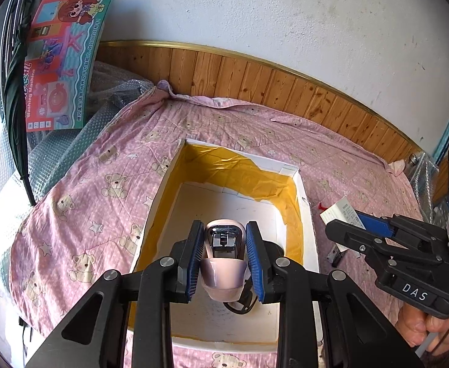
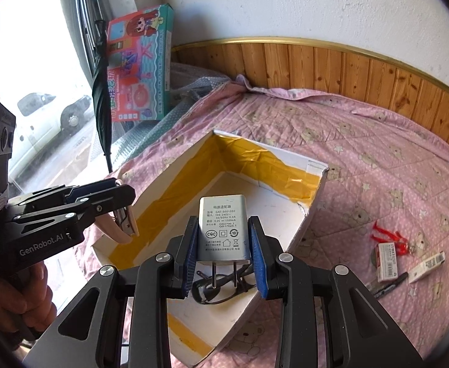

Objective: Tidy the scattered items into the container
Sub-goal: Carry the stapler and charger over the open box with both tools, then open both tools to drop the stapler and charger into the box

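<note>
Stapler (image 1: 223, 256) clamped in left gripper (image 1: 224, 260), charger (image 2: 223, 230) in right gripper (image 2: 224, 253)

Bear-print bedspread (image 2: 362, 141) — box (image 2: 175, 171), small clutter (image 2: 402, 260)

A pink bedspread (image 2: 377, 141) printed with beige teddy bears and white stars covers the bed. The white box (image 1: 311, 230) is lined with yellow tape (image 2: 255, 156). The black tongs have blue pads (image 1: 193, 260). The stapler (image 1: 224, 263) is pale pink, the charger (image 2: 222, 230) grey-white.
</note>
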Action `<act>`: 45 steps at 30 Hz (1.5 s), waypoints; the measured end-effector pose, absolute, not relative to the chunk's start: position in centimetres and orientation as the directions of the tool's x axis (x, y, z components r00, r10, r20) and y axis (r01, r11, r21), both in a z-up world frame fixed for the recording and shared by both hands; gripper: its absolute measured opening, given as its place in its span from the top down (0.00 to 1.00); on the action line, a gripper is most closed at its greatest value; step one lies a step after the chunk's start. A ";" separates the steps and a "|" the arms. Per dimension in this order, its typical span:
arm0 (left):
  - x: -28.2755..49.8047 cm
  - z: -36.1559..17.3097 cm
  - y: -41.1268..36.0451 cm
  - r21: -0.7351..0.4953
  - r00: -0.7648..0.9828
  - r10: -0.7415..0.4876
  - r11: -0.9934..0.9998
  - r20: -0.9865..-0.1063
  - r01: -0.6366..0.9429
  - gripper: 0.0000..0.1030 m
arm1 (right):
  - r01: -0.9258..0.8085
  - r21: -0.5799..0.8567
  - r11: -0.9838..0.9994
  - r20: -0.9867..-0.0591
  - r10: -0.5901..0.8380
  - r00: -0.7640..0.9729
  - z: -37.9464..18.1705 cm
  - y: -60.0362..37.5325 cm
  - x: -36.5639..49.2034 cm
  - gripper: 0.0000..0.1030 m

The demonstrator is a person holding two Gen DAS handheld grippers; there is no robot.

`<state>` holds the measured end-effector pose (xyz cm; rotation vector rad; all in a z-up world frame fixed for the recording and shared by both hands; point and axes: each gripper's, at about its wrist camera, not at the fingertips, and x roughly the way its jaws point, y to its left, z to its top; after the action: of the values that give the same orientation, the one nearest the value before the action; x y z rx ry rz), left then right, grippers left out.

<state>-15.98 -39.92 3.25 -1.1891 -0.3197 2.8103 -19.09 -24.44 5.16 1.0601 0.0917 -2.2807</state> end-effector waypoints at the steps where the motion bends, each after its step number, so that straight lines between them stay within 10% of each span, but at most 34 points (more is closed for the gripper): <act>1: -16.6 3.4 -39.8 -0.211 -0.692 0.147 -0.977 -0.707 0.008 0.72 | 0.555 0.193 -0.809 -0.717 -0.503 -0.482 4.9 -24.5 -19.6 0.68; 36: -32.2 -3.5 -37.6 -0.118 -0.511 0.097 -0.993 -0.854 0.009 0.71 | 0.557 0.095 -0.825 -0.818 -0.384 -0.428 -1.2 -26.7 -29.5 0.67; 45: -31.0 -3.0 -38.4 -0.122 -0.573 0.081 -0.992 -0.815 0.033 0.51 | 0.500 0.146 -0.854 -0.771 -0.415 -0.483 -0.4 -23.7 -28.3 0.60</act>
<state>-30.99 -38.45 -2.97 -1.4378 -0.1925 2.7556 -28.32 -23.66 -0.41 1.1704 0.1323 -2.3214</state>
